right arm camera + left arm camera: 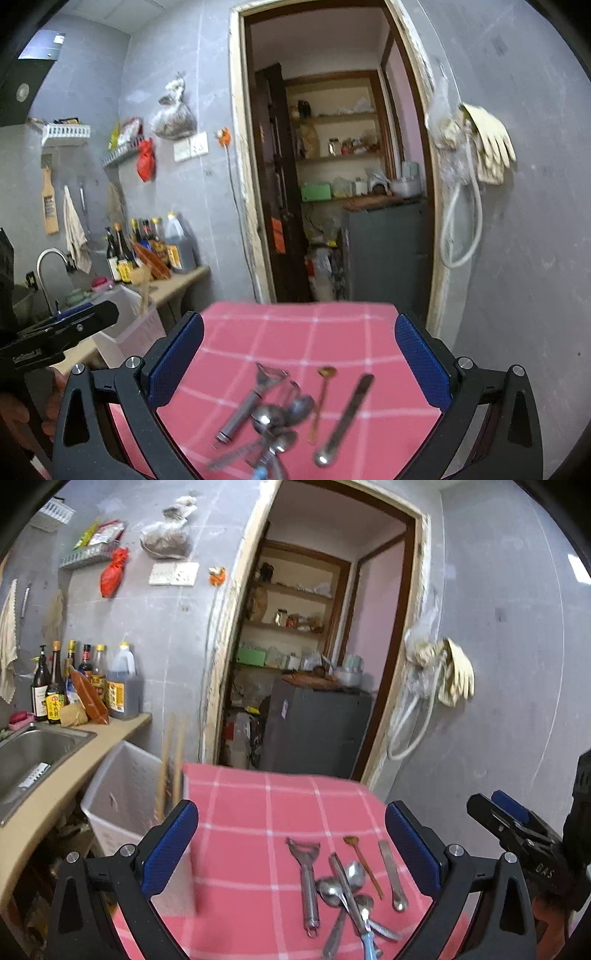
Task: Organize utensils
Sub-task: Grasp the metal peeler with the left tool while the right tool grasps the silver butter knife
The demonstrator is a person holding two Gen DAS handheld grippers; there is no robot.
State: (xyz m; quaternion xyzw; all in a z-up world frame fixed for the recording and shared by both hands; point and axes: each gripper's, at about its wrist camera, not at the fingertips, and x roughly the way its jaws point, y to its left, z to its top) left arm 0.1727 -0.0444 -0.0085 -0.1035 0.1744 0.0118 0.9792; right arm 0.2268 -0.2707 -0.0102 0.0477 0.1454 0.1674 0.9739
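Several metal utensils lie in a loose pile on a pink checked tablecloth [251, 812]: a peeler [308, 878], overlapping spoons [341, 884], a blue-handled one [369, 941], a small amber spoon [364, 864] and a flat steel spoon [392, 877]. My left gripper [291, 849] is open and empty, above and behind the pile. My right gripper [299, 365] is open and empty over the same pile; the peeler [251, 402], the spoons [280, 417] and the flat spoon [343, 421] look blurred there. Chopsticks [171, 768] stand in a white bin [125, 794].
A counter [74, 771] with a steel sink [33, 753] and sauce bottles [85, 686] runs along the left. Behind the table a doorway [314, 646] opens on shelves and a grey cabinet [317, 731]. Gloves [456, 672] hang on the right wall.
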